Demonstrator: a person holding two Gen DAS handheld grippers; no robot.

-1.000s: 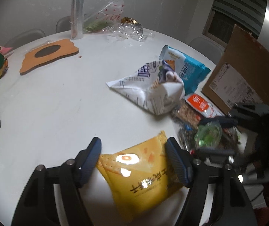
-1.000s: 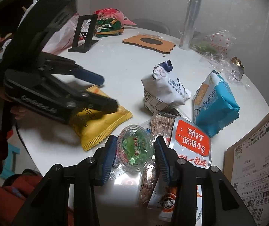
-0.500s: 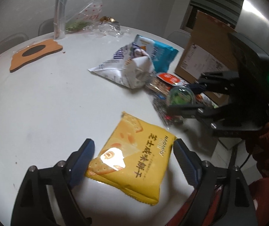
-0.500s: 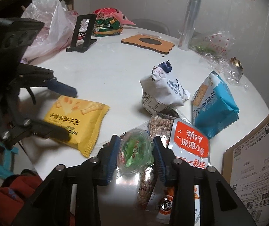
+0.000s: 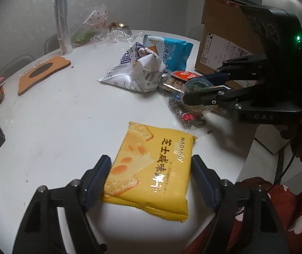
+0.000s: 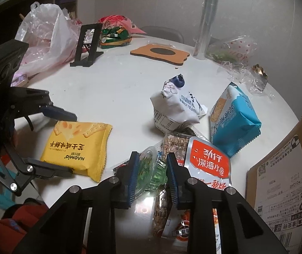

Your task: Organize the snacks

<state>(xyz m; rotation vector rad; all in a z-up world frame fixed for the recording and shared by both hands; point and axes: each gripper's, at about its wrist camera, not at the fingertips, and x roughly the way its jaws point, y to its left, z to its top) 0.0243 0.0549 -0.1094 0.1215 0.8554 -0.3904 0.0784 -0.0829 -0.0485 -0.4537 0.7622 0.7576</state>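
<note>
The left hand-held gripper (image 5: 150, 166) straddles the near end of a flat yellow foil packet of cheese crackers (image 5: 153, 169), which lies on the white round surface (image 5: 66, 116) near its front edge. Its blue-padded jaws are closing; the left pad sits just at the packet's edge, and the right one stands slightly clear.

Just right of the yellow packet, the right hand-held gripper (image 6: 152, 170) is clamped on a small clear plastic cup with green contents (image 6: 151, 169), squashing its walls inward. The cup rests atop a heap of clear-wrapped seed and nut bars (image 6: 173, 146), beside a silver pouch with a red-orange label (image 6: 208, 163).

Beyond the yellow packet and to its right lies a crumpled white paper-like bag with dark blue print (image 6: 176, 108); a light blue cracker bag (image 6: 233, 120) lies just right of that bag. A brown cardboard box with printed shipping labels (image 6: 282, 180) stands at the right, past the pouch.

Farther behind the yellow packet lie an orange mat with a black oval centre (image 6: 160, 53) and, to the left, a black folding stand (image 6: 88, 44). Beyond those are a translucent plastic shopping bag (image 6: 45, 40), a pile of green and pink snack wrappers (image 6: 115, 31), an upright roll of clear film (image 6: 206, 25) and loose crinkled cellophane (image 6: 235, 53).
</note>
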